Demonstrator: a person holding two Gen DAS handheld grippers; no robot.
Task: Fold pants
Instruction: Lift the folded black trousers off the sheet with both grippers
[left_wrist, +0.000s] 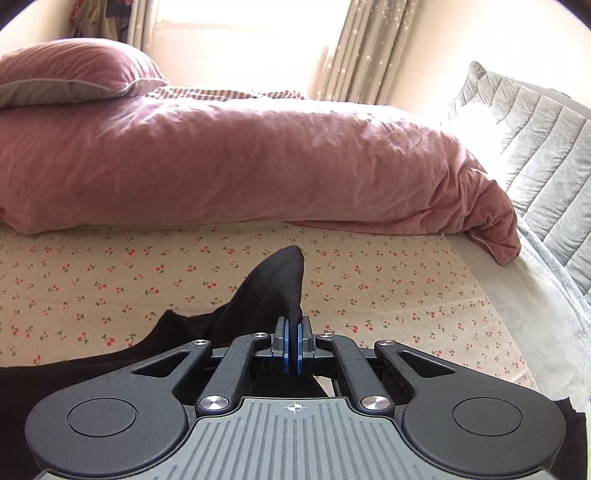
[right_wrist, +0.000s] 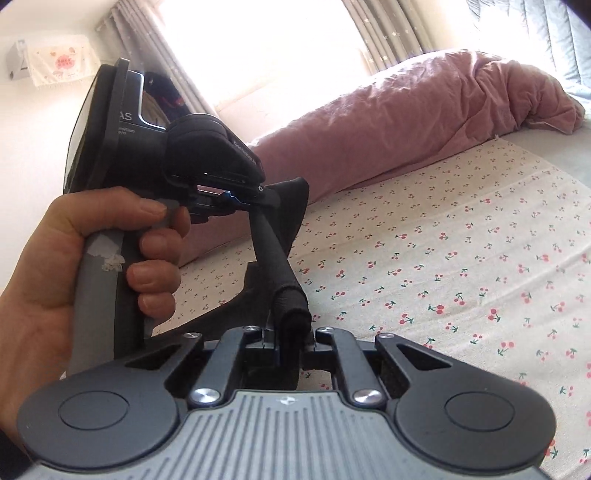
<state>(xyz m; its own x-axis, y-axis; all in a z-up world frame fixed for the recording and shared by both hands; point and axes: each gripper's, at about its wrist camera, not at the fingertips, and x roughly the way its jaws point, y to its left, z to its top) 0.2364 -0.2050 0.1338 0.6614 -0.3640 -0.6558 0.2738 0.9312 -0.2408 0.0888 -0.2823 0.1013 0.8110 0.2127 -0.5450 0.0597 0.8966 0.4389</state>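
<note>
The black pants lie on a cherry-print sheet on the bed. My left gripper is shut on a black fold of them, which sticks up past the blue pads. The rest of the cloth trails down to the left. My right gripper is shut on a rolled black edge of the pants. That edge stretches taut up to the left gripper, held close by in a hand.
A rumpled pink duvet lies across the far side of the bed, with a pink pillow at its left. A grey quilted blanket is at the right. Curtains and a bright window are behind.
</note>
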